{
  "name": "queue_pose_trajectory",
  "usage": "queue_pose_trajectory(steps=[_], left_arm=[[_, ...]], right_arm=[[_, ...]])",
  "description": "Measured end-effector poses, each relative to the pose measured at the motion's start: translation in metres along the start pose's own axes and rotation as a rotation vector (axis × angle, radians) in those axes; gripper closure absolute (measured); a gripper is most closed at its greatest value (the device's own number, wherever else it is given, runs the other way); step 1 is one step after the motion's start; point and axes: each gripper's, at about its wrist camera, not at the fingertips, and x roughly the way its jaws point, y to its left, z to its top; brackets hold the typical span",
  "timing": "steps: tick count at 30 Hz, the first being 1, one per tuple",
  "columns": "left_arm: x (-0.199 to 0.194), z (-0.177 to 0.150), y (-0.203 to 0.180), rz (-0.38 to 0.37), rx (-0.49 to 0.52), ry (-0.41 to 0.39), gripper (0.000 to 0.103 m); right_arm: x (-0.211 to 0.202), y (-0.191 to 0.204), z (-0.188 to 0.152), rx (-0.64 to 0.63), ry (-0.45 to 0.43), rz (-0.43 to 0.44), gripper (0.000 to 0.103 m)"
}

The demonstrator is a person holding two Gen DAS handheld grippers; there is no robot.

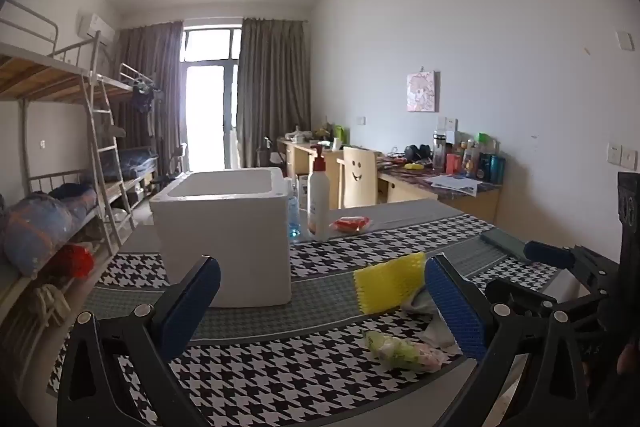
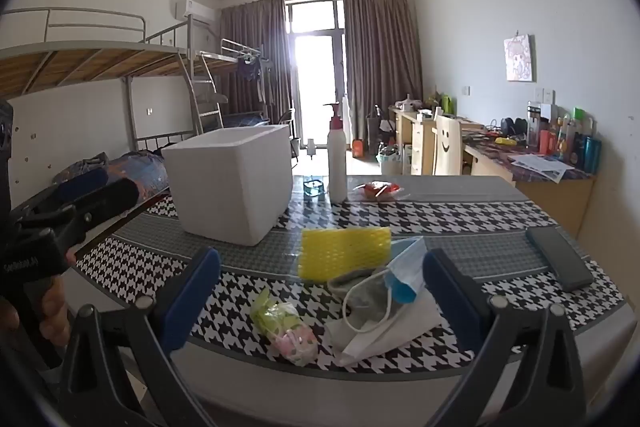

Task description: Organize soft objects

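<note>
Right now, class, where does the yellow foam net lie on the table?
In the right wrist view the yellow foam net lies mid-table on the houndstooth cloth, right of the white foam box, just behind the blue face mask.

Left tongs point(image 1: 322, 301) and right tongs point(image 2: 322, 291) gape wide, empty.

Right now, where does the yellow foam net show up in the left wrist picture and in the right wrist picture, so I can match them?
Left wrist view: the yellow foam net lies right of centre, just left of the right-hand blue finger pad, with the white foam box to its left.
Right wrist view: the yellow foam net lies near the centre, between the fingers, with the blue face mask at its right.
Shared landmark: the white foam box, behind and left of the net in both.
</note>
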Motion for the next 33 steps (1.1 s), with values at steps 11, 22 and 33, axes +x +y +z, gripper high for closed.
queue_pose_trajectory(steps=[11,22,33], left_arm=[[0.007,-0.003,0.011,-0.024,-0.067,0.008,0.001],[0.009,-0.003,0.010,-0.014,-0.048,0.019,0.001],[0.009,-0.003,0.012,0.016,-0.053,0.008,0.001]], right_arm=[[0.005,0.002,-0.001,-0.009,-0.010,-0.011,0.001],[0.003,-0.002,0.001,0.000,-0.022,-0.018,0.001],[-0.005,0.002,0.005,-0.014,-0.081,-0.037,0.001]])
